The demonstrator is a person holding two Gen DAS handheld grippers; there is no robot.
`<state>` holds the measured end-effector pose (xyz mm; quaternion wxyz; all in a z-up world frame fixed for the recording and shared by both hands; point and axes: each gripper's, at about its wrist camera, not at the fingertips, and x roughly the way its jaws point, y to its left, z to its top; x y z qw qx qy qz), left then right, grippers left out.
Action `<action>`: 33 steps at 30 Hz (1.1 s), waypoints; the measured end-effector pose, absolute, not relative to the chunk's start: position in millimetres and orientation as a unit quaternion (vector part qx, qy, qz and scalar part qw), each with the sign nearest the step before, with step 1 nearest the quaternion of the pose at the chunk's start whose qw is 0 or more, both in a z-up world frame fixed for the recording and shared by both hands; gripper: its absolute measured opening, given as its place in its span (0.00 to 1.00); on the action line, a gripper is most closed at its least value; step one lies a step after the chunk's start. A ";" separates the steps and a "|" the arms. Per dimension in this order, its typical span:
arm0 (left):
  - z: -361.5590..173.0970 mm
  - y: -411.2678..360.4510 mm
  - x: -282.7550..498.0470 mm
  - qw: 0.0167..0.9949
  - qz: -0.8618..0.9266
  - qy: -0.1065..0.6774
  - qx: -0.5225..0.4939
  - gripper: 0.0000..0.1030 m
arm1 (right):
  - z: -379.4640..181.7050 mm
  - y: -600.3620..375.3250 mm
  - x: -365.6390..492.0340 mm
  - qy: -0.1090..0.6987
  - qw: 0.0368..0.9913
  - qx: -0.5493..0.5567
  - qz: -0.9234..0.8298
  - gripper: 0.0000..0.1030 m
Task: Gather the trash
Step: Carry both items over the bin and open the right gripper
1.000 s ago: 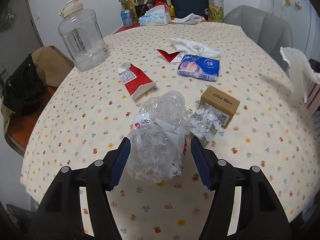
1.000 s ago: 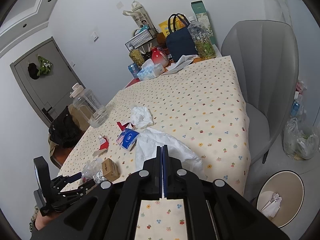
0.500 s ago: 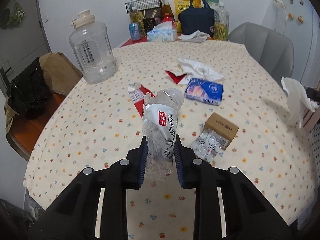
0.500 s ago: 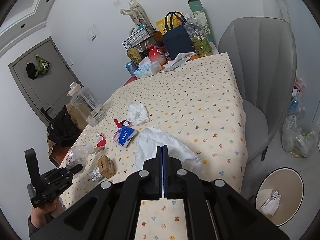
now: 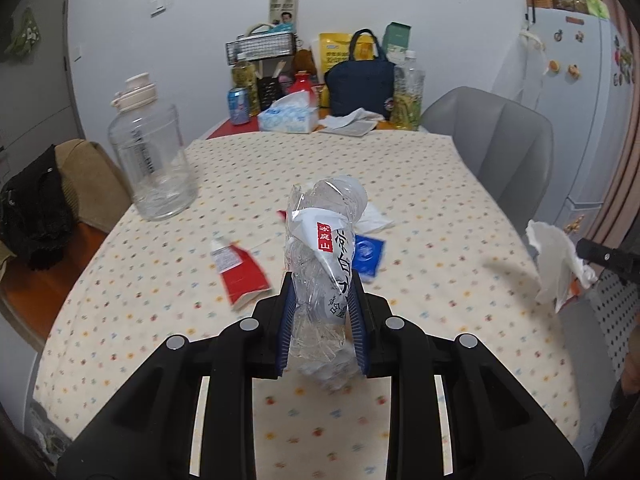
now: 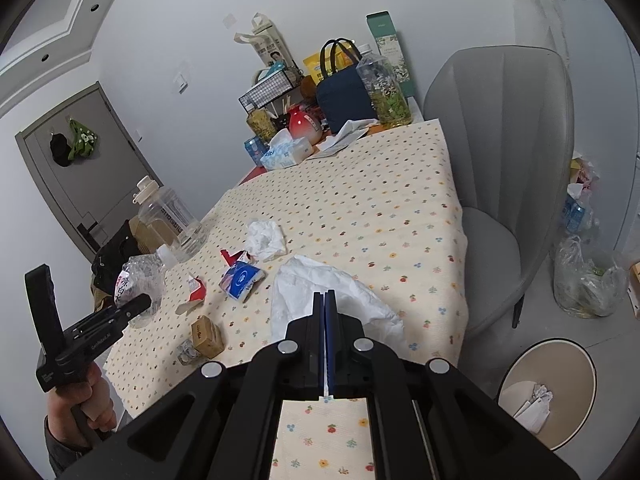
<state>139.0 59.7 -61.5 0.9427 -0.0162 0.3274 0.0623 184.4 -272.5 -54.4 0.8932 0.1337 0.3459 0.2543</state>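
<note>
Holding the crushed bottle [image 5: 320,276] upright, left jaws clamped on it above the worktop [image 5: 440,184]; right jaws pinch a tissue [image 6: 320,292], with the bin [image 6: 548,392] down right, nearer them.

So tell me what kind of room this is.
Most likely a home dining corner or kitchen. A table under a flower-print cloth has a grey padded chair beside it, a fridge with magnets stands by the wall, and food packets and a tissue box crowd the table's far end.
</note>
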 end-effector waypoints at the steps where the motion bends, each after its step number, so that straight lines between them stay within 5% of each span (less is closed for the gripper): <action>1: -60.2 54.2 142.4 0.943 0.054 0.327 -0.017 0.25 | -54.0 -275.6 184.2 0.345 0.894 0.134 0.251 0.02; 21: -79.3 -92.7 216.5 0.925 -0.098 0.368 -0.008 0.25 | -87.0 -394.1 179.8 0.351 0.905 0.188 0.147 0.02; 33: -104.2 -197.4 251.8 0.899 -0.170 0.403 0.032 0.25 | -156.5 -484.7 186.8 0.395 0.885 0.243 0.043 0.02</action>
